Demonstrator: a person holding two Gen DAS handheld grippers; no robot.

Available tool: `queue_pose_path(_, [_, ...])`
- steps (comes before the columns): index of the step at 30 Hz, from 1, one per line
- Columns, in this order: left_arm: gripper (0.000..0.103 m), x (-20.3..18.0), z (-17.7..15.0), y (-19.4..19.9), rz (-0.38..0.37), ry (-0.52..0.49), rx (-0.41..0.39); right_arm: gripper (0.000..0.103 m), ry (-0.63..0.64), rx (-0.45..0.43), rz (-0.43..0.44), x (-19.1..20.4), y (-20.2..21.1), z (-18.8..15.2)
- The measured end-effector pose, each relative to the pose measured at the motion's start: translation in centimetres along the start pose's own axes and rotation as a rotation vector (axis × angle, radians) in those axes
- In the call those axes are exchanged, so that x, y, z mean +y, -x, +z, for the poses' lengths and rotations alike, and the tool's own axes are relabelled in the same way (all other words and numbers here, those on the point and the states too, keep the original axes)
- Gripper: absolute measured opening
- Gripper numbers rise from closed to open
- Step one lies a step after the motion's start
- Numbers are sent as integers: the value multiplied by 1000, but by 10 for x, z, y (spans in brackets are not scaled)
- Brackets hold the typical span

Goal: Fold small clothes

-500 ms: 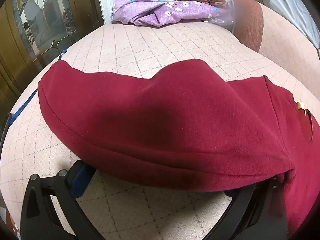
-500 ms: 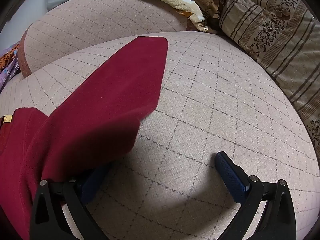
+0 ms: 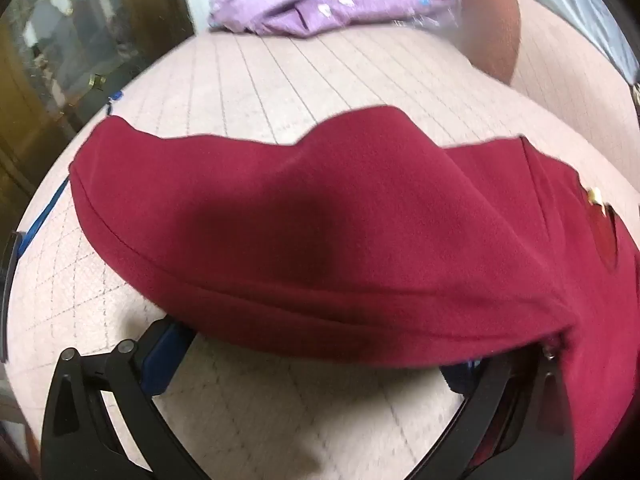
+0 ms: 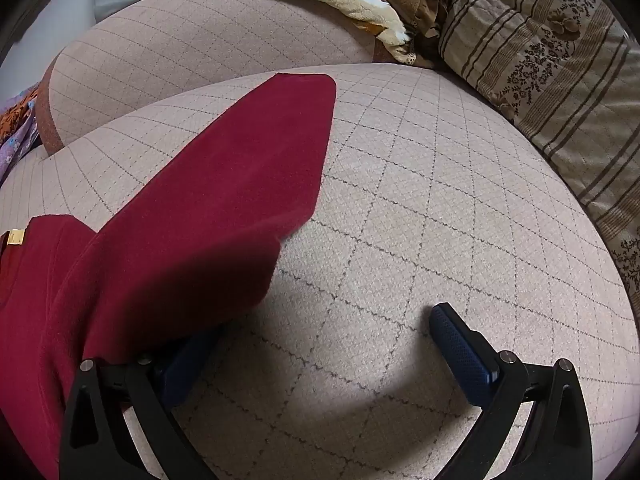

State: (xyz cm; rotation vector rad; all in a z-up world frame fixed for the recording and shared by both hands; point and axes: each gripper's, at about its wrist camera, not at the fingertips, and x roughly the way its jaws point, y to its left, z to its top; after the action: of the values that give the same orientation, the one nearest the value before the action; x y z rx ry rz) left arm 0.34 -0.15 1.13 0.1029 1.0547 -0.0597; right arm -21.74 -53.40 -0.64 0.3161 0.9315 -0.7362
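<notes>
Fold not yet begun, judging by the lie: red garment (image 3: 340,232) spread on the quilted cushion (image 3: 320,412), hem at 6 o'clock in the left view. Left gripper (image 3: 316,364) is seen spread wide, hem draped over both fingertips, nothing pinched. Right gripper (image 4: 316,344) likewise wide; sleeve (image 4: 224,200) overlies its left finger at 8 o'clock. Closure on the hem is called for next.

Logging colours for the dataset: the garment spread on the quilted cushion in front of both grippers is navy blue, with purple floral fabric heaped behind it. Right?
Not quite. The garment is dark red, not navy, as both wrist views show. Only the pads on the fingers are blue. The rest stands: it lies on the quilted cushion, with the purple floral fabric heaped behind.
</notes>
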Motion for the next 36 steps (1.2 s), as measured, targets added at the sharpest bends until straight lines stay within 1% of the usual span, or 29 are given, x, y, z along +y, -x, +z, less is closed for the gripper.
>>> queue_pose_path(1, [103,1,-1,5,-3,-4,6,102,-3,-2,4,-1,0,0])
queue_pose_path(3, [103,4,-4,21,-6,-5,-20,102,-5,3,8,0,1,-1])
queue_pose_path(5, [103,5,-10,47,5,-31,-69,102,18,50,32,-2,5,4])
queue_pose_path(7, [103,4,-15,70,5,-50,-114,102,27,104,66,-2,13,2])
queue_pose_path(9, [103,4,-18,87,-10,-50,-139,102,-23,141,94,-7,32,-6])
queue_pose_path(11, [103,3,-21,102,-46,-41,-151,102,-40,145,199,-5,57,-14])
queue_pose_path(14, [103,-3,-24,112,-106,-19,-154,102,-48,123,342,8,99,-27])
queue_pose_path(16, [103,-11,-32,121,-144,-7,-165,103,-34,127,399,21,124,-35])
queue_pose_path(17, [103,-15,-30,122,-155,-10,-164,103,-22,130,425,31,135,-39])
queue_pose_path(19, [103,-27,-34,127,-177,-28,-165,103,14,128,485,49,157,-47])
queue_pose_path(20, [103,-33,-37,128,-182,-38,-167,103,36,125,499,58,160,-43])
queue_pose_path(22, [103,-47,-44,131,-186,-61,-179,103,101,102,516,81,175,-49])
queue_pose_path(25, [103,-64,-50,136,-172,-93,-206,103,157,71,501,111,175,-49])
queue_pose_path(28, [103,-76,-53,137,-173,-119,-219,103,195,61,516,140,179,-58])
queue_pose_path(32, [103,-89,-54,129,-179,-128,-228,103,237,73,523,164,168,-63])
queue_pose_path(36, [103,-97,-53,116,-176,-135,-237,103,279,32,461,181,161,-64])
